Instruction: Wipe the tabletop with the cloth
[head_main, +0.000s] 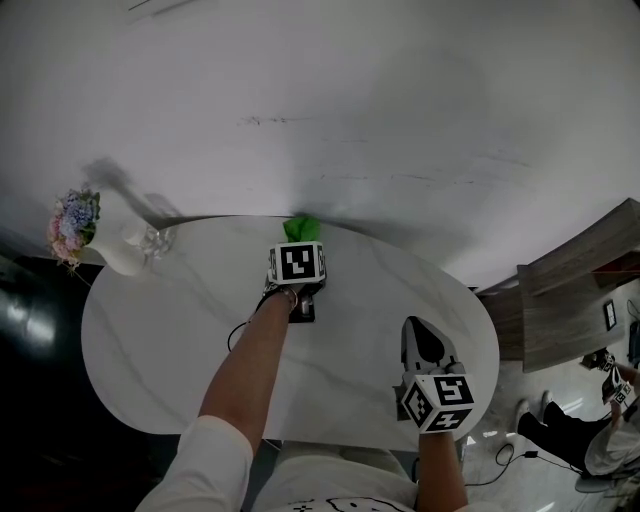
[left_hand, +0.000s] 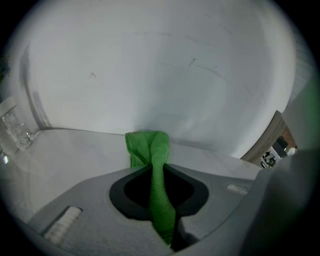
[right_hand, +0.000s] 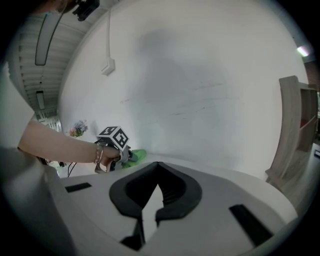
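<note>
Cloth (left_hand: 150, 145), green and bunched into a narrow fold, was clamped between the jaws of the left gripper (left_hand: 153, 167), with its loose end spilling past the tips onto the table (head_main: 180, 340). That grip probably let the person press and drag it without it slipping. The arm was stretched to the far edge, where the tabletop met the wall (head_main: 350, 80), which looked like one end of a wiping stroke.

The right gripper (right_hand: 157, 163) hung over the near right part of the table, its jaws brought together on nothing, seemingly parked out of the way.

The top was white, oval, faintly veined and glossy. A vase (head_main: 115, 255) of flowers (head_main: 72, 222) and a clear glass (head_main: 155, 240) stood at its far left, well apart from the cloth. The wall was pale and lightly scuffed, and a wooden shelf (head_main: 575, 290) stood to the right.
</note>
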